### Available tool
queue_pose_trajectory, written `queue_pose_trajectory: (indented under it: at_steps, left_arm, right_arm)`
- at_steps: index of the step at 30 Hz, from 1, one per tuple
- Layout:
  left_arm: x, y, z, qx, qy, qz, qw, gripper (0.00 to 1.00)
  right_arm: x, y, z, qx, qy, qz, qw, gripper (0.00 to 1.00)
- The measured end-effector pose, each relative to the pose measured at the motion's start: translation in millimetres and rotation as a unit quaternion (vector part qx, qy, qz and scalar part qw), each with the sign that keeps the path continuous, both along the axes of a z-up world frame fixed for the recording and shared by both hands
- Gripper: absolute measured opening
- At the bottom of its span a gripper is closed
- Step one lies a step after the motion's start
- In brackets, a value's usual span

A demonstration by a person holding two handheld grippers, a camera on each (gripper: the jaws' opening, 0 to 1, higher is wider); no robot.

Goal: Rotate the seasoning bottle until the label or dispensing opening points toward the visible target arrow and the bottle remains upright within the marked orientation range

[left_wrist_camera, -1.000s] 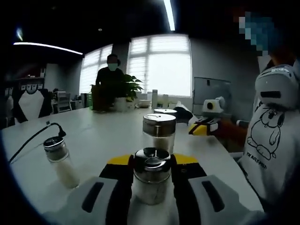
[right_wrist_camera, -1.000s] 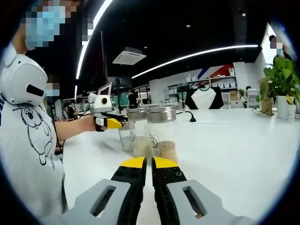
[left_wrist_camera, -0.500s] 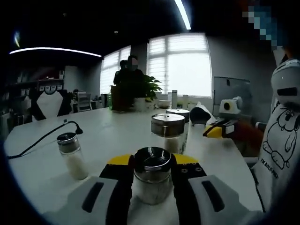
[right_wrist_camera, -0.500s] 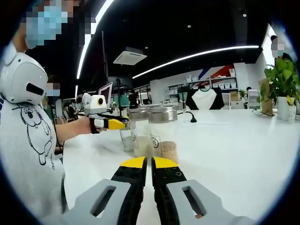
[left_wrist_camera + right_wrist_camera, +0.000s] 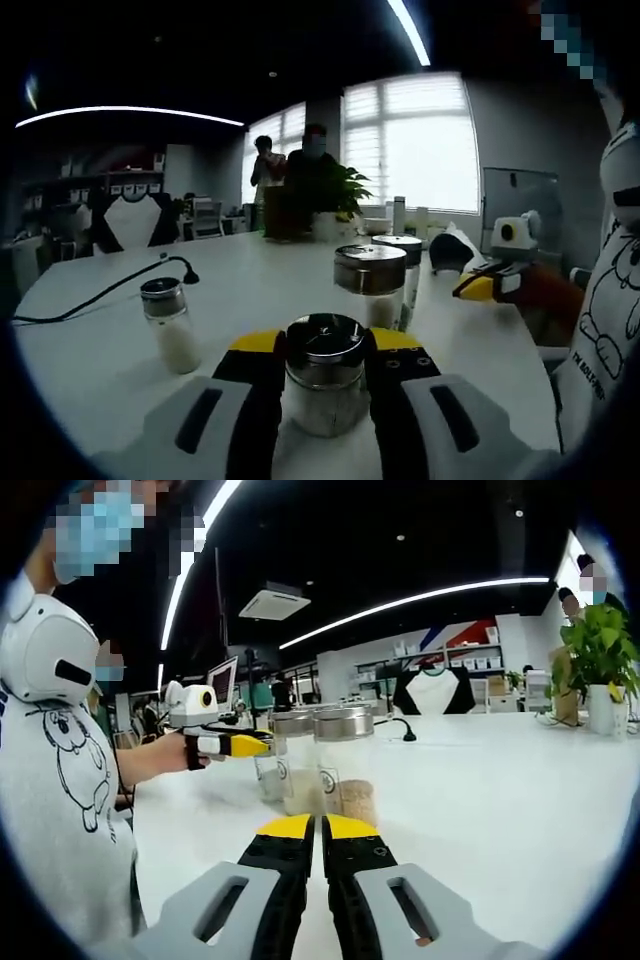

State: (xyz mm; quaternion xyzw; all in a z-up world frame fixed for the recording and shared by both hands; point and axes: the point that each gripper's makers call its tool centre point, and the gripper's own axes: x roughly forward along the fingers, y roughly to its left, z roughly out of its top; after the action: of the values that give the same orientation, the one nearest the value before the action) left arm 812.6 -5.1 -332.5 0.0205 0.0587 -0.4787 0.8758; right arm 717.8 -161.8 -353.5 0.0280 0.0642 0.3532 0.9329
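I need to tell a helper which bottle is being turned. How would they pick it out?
On the white table, find the left gripper. The seasoning bottle sits clamped between its black, yellow-tipped jaws. Unlike the small shaker and two taller jars, it is the nearest, squat, metal-capped one.

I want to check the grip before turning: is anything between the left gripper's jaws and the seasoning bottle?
Nothing visible. In the left gripper view the left gripper is closed on the seasoning bottle, one jaw against each side. The other jars and the small shaker stand apart on the white table.
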Motion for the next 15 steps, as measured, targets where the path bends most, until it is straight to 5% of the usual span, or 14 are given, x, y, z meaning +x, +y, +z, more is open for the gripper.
queue_pose_trajectory:
  at_steps: [8, 11, 15]
  left_arm:
    - [-1.9, 0, 0.0, -0.004, 0.000, -0.022, 0.9998, 0.33]
    - [-6.5, -3, 3.4, 0.005, -0.023, -0.041, 0.9989, 0.33]
    - [-2.8, -2, 19.7, -0.020, -0.030, -0.047, 0.9982, 0.47]
  right_arm:
    - [0, 1, 1.3, 0.001, -0.001, 0.002, 1.0000, 0.01]
    - [-1, 2, 1.8, 0.002, -0.001, 0.007, 1.0000, 0.01]
    - [-2, 5, 2.2, 0.000, -0.001, 0.012, 0.9999, 0.01]
